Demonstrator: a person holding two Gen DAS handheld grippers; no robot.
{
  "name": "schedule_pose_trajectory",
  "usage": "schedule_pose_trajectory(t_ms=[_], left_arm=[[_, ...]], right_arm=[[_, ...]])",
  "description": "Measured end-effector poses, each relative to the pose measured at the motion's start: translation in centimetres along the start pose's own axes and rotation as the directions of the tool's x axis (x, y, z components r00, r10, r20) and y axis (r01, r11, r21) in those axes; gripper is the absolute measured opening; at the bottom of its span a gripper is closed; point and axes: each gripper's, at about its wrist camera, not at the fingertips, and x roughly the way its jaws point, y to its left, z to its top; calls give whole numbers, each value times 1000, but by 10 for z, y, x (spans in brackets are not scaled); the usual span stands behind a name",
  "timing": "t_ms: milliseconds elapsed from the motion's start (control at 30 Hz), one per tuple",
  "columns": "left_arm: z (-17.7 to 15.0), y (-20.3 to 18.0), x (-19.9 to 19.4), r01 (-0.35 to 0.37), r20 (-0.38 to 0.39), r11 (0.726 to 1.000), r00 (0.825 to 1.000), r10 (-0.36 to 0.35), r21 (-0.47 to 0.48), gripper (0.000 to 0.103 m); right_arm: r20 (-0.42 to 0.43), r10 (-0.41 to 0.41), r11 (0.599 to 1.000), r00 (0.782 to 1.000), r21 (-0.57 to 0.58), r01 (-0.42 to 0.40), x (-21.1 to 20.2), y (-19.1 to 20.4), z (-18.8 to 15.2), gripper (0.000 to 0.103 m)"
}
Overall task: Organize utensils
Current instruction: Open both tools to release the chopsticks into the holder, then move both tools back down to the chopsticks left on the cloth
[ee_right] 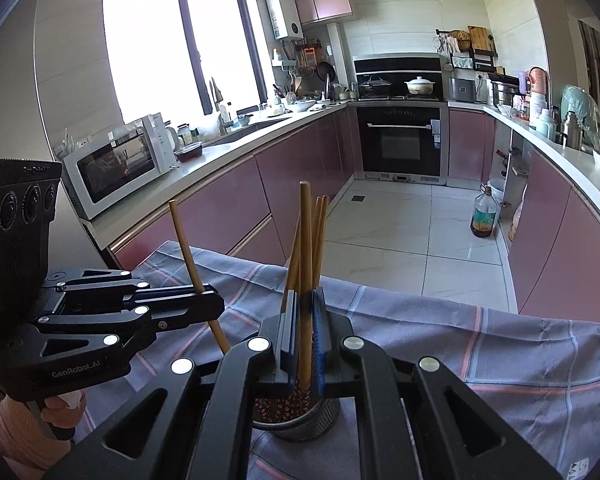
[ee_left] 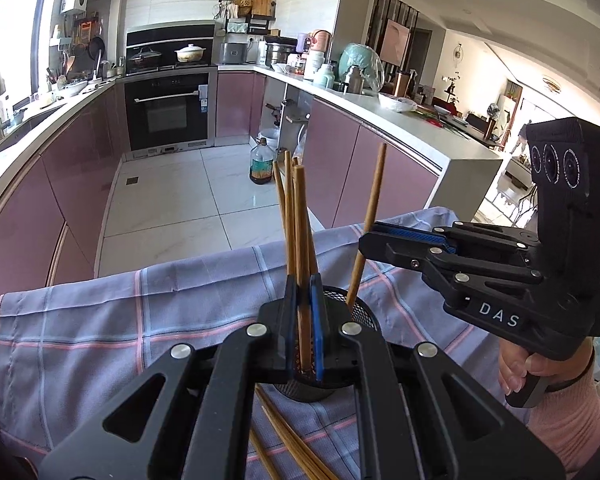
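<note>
Left wrist view has the left tool [ee_left: 304,312] low in the centre of the frame, its blue-lined pads closed tightly on one brown chopstick [ee_left: 301,248] that stands nearly upright between them. The lower end of this chopstick reaches down into a black mesh holder [ee_left: 342,300], which sits directly under and just behind the tool's fingertips on a blue-grey checked cloth [ee_left: 80,320] covering the worktop. Several more chopsticks [ee_left: 286,200] stand bunched in the holder, rising behind the held one. More loose chopsticks [ee_left: 284,440] lie flat on the cloth at the bottom of the frame, beneath the tool.

At the right of the same view the right tool [ee_left: 370,242] reaches in sideways, its narrow jaws pinched on a second chopstick [ee_left: 374,200] that leans up toward the upper right, while its lower end dips inside the holder's rim. A hand [ee_left: 516,372] in a pink sleeve [ee_left: 572,420] grips that tool's handle at the lower right.

Right wrist view shows the same arrangement from the other side: the right tool [ee_right: 306,320] clamps its chopstick [ee_right: 305,240] upright in mid-frame, with its tip down inside the holder [ee_right: 300,416], whose lining shows a small floral pattern. The bundle of standing chopsticks [ee_right: 320,232] rises just behind it. At the left the left tool [ee_right: 216,300] holds its chopstick [ee_right: 188,248], slanted toward the upper left, with its lower end just beside the holder.
</note>
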Motion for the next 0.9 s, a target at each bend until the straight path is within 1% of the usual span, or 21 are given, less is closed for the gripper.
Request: schedule_pose_trajectory(t_ms=[100,133,167,200,233,400,467,533,600,667,700,733,800,900], left_arm=[[2,3,10,-7,-16,1000,1000,7,-15,8],[1,3,11,-6,-19,1000,1000,5,-21,11],[1,6,14,0,-24,999,1000,0,-32,18],[-1,9,16,4,-29,999,1000,-5,-47,22],[-2,11,17,0,-30,999,1000,-2,-54,23],[-11,25,11,-3,-9,996,1000,2,-91,24],[-14,29,7,-3,-1,995,1000,3,-98,27],[-19,30,1,-20,11,995,1000,21,-95,27],[-26,32,-6,-30,24,995,999,32,-92,30],[-36,33,-14,-44,33,995,998,47,-90,33],[-41,34,-17,-51,36,995,998,54,-85,33],[-47,36,-20,-56,37,995,998,59,-84,35],[-58,38,-24,-59,29,995,998,62,-84,35],[-81,45,-23,-71,-8,993,997,71,-91,35]], right_arm=[[3,-3,1000,1000,15,3,1,-2,0,8],[4,-3,1000,1000,19,3,2,-2,0,11],[8,-4,1000,1000,20,4,1,-2,0,15],[12,-9,1000,1000,21,8,0,-3,-1,23],[14,-8,1000,1000,19,8,0,-3,-1,26],[24,1,1000,1000,15,-1,-6,0,-6,28],[30,11,1000,999,17,-12,-8,1,-8,29],[33,15,1000,999,18,-16,-11,2,-11,31],[36,25,1000,999,16,-25,-16,5,-16,31],[44,41,999,998,9,-42,-22,8,-20,34],[45,52,999,998,1,-52,-26,11,-23,38],[47,56,998,997,-12,-56,-30,15,-26,40],[44,74,997,996,-40,-72,-36,23,-34,40],[10,104,992,995,-73,-103,-38,35,-50,40]])
